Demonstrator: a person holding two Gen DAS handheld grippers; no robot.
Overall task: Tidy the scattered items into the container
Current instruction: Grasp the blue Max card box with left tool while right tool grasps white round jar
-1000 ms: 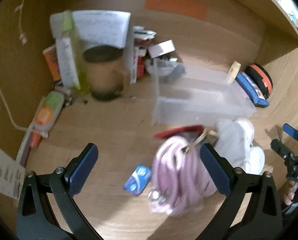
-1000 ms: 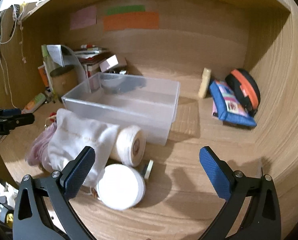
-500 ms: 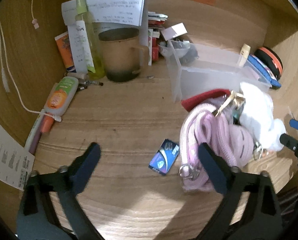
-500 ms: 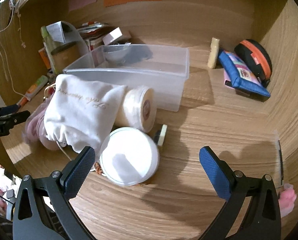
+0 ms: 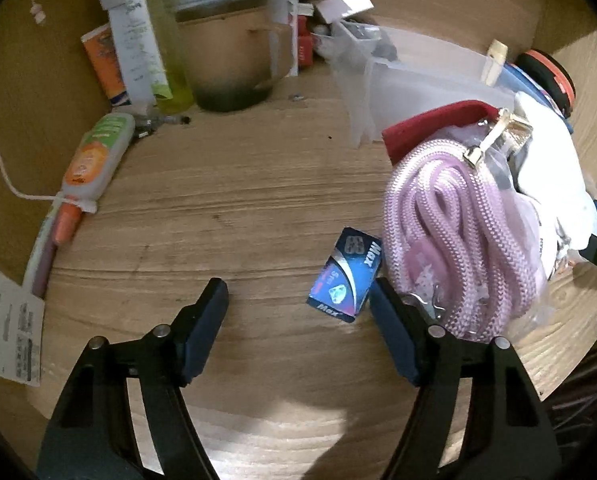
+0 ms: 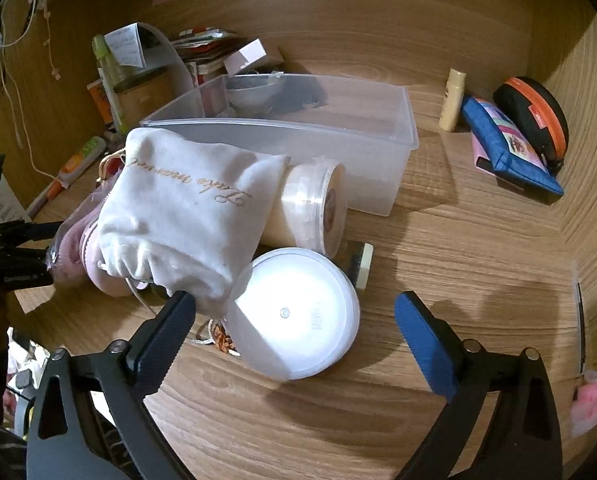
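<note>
A clear plastic container (image 6: 398, 136) stands mid-desk; it also shows in the left wrist view (image 5: 418, 76). In front of it lie a white drawstring pouch (image 6: 186, 208), a tape roll (image 6: 318, 204), a round white lidded tub (image 6: 294, 312) and a coiled pink rope (image 5: 458, 240). A small blue box (image 5: 348, 276) lies left of the rope. My left gripper (image 5: 298, 304) is open and empty, its right finger beside the blue box. My right gripper (image 6: 294, 312) is open, straddling the white tub.
A brown mug (image 5: 226, 52), a green bottle (image 5: 166, 44), papers and an orange-green tube (image 5: 94, 160) crowd the back left. A blue pouch (image 6: 506, 148), an orange-black case (image 6: 534, 112) and a small cream bottle (image 6: 452, 100) lie at the back right. The desk's wooden walls enclose the area.
Both grippers have moved forward and lower. The left gripper has narrowed and come up beside the blue box. The right gripper now straddles the white tub.
</note>
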